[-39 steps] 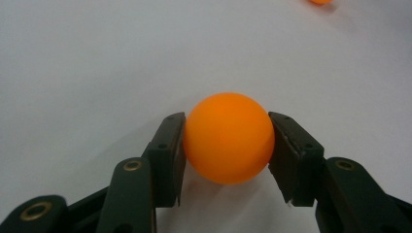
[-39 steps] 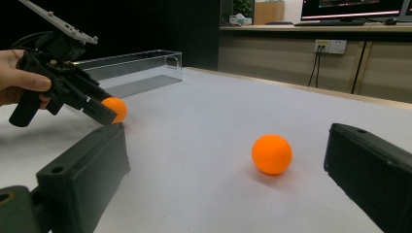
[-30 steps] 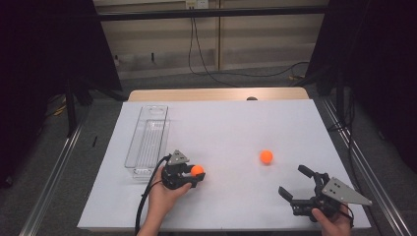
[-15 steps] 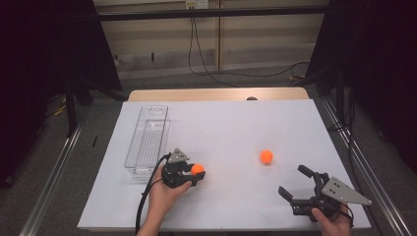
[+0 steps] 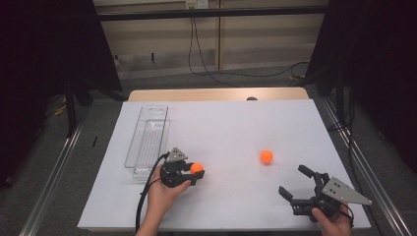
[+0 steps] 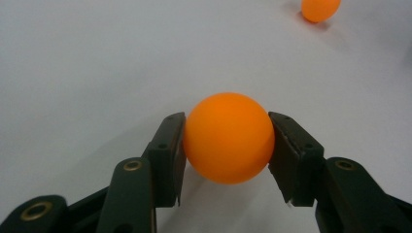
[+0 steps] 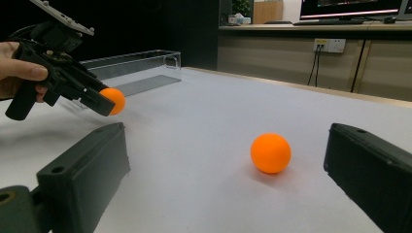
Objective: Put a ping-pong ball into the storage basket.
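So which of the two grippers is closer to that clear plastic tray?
Left. The left gripper, clamped on an orange ball, sits right beside the clear tray; the right gripper is across the table.

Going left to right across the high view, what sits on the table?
Clear tray → left gripper holding an orange ball → loose orange ball → right gripper, jaws open.

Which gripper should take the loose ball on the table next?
Likely right: the right gripper is open, empty and faces the loose ball. The left gripper is shut on the other ball.
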The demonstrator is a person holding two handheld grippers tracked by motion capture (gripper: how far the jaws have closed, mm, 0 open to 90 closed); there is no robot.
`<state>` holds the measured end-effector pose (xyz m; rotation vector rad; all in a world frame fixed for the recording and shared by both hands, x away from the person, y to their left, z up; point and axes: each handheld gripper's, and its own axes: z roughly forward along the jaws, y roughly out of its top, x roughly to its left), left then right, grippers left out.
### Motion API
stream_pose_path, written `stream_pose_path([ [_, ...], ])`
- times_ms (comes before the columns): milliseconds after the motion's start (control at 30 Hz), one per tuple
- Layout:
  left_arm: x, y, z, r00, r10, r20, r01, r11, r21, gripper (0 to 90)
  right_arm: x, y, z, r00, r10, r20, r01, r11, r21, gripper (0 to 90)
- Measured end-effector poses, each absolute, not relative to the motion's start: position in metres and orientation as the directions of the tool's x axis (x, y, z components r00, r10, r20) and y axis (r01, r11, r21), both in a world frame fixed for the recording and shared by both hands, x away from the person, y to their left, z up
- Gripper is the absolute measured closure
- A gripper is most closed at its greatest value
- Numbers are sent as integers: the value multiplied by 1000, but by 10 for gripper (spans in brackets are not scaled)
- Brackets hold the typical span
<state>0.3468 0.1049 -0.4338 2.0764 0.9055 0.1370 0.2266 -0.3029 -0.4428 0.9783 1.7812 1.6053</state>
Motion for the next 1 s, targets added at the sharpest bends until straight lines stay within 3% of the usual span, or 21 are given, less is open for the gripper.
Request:
stream_pose_path([
  [1000,352,105,-421,719,658,-224,567,-369,737,509,227,-303,-443,-584,808,71,156,26,987,17],
])
